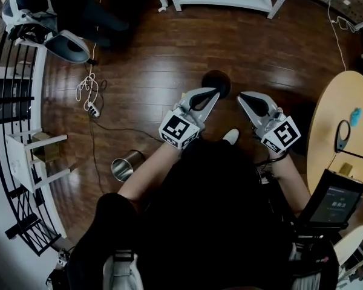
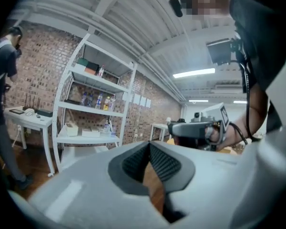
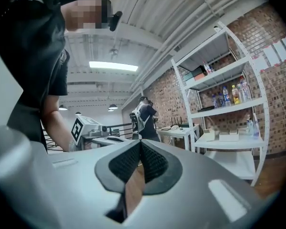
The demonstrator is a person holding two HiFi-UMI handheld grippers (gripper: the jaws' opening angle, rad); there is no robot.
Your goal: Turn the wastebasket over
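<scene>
Holding both tools level in front of your chest, you have nothing in either. Left gripper (image 1: 216, 92): pads pressed together at the tips, empty. Right gripper (image 1: 241, 97): same, closed on nothing.

Task's thing: taken to be the dark round wastebasket (image 1: 221, 79) on the wooden floor (image 1: 169, 59), just ahead of and below the left gripper's tip, apart from both grippers. Seen from straight above it is a flat dark disc, so you cannot tell mouth from base.

Progress, as a judgement: no contact and no approach in hand. Either the turn is done and you are clear of it, or it has not begun; its orientation needs checking before logging completion. A metal can (image 1: 126, 165) stands off to your left, well apart, untouched.

View differences: only the head view shows the floor, the wastebasket, the can and the round worktop (image 1: 333, 119) at your right. Neither gripper view shows the wastebasket. They do show the closed jaws close up, a white shelf rack (image 2: 93, 109) against a brick wall, and a bystander (image 3: 145, 116).
</scene>
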